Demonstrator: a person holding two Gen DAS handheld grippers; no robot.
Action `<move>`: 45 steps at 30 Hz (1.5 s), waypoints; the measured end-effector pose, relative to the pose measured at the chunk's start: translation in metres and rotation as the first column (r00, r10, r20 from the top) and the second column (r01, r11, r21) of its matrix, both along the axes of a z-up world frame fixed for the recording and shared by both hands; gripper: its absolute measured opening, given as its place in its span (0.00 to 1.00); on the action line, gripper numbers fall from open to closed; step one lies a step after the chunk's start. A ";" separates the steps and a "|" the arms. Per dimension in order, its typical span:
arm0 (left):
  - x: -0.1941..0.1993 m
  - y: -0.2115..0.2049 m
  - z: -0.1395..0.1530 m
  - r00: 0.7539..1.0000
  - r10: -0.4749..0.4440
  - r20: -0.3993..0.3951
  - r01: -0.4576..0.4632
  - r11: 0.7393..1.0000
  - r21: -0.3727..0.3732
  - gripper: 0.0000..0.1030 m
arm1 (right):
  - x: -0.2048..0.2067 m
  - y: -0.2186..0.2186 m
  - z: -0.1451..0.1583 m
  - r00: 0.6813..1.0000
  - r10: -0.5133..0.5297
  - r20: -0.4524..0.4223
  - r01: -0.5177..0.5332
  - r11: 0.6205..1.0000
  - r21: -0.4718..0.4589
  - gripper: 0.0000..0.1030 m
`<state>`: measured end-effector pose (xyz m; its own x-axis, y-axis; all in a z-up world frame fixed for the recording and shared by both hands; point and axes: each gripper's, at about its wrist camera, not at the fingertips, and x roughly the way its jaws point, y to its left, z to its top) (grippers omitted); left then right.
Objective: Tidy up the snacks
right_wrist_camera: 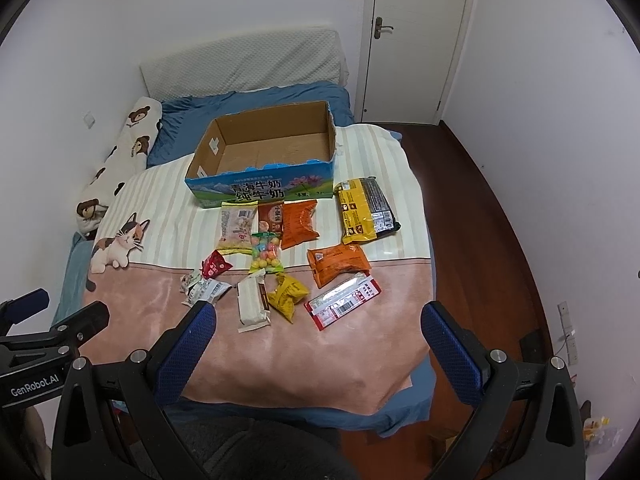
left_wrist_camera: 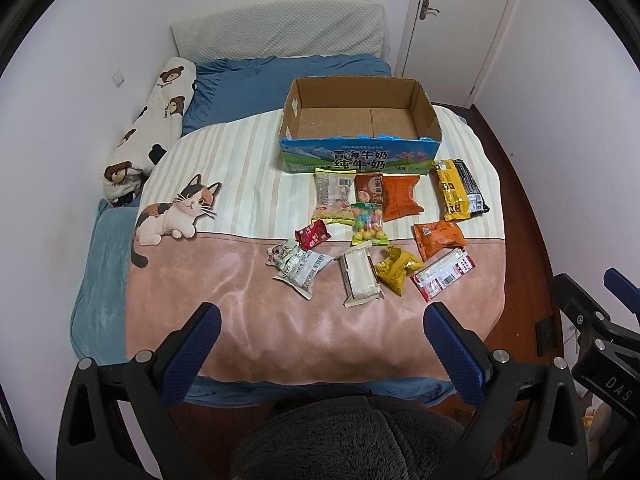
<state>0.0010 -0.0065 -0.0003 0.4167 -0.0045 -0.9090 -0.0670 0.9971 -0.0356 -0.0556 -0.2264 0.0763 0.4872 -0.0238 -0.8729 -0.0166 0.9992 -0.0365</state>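
Holding both grippers spread wide, gripping nothing: left gripper, right gripper above blanket; snack packets lie before the cardboard box.

Bed: blanket, box, snacks.

Assorted snack packets lie scattered before an empty, open cardboard box.
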 end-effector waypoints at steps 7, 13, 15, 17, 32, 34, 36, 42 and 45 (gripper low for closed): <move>0.000 0.001 0.002 1.000 0.000 -0.001 0.000 1.000 -0.001 1.00 | 0.001 0.002 0.001 1.000 0.003 0.002 -0.003 1.000 0.008 1.00; 0.000 0.010 0.008 1.000 0.005 0.004 -0.005 1.000 -0.005 1.00 | 0.001 0.002 0.001 1.000 0.004 0.003 -0.004 1.000 0.012 1.00; -0.001 0.011 0.008 1.000 0.004 0.008 -0.004 1.000 -0.006 1.00 | 0.001 0.003 0.001 1.000 0.006 0.004 -0.006 1.000 0.011 1.00; -0.001 0.011 0.009 1.000 0.004 0.007 -0.004 1.000 -0.006 1.00 | 0.001 0.004 0.001 1.000 0.007 0.006 -0.007 1.000 0.012 1.00; -0.002 0.010 0.006 1.000 0.005 0.010 -0.005 1.000 -0.003 1.00 | 0.001 0.007 0.004 1.000 0.008 0.007 -0.008 1.000 0.015 1.00; -0.002 0.011 0.006 1.000 0.005 0.010 -0.005 1.000 -0.005 1.00 | 0.001 0.007 0.004 1.000 0.009 0.008 -0.009 1.000 0.015 1.00; -0.002 0.011 0.006 1.000 0.005 0.010 -0.005 1.000 -0.006 1.00 | 0.002 0.008 0.005 1.000 0.010 0.008 -0.010 1.000 0.016 1.00; 0.000 0.010 0.005 1.000 0.006 0.009 -0.006 1.000 -0.007 1.00 | 0.009 0.008 0.004 1.000 0.012 -0.005 -0.012 0.999 0.035 1.00; -0.002 0.011 0.005 1.000 0.006 0.010 -0.006 1.000 -0.007 1.00 | 0.011 0.007 0.001 1.000 0.012 -0.009 -0.012 0.999 0.041 1.00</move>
<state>-0.0008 0.0045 0.0044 0.4261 -0.0085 -0.9046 -0.0725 0.9964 -0.0435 -0.0450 -0.2197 0.0770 0.4791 0.0177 -0.8776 -0.0289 0.9996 0.0044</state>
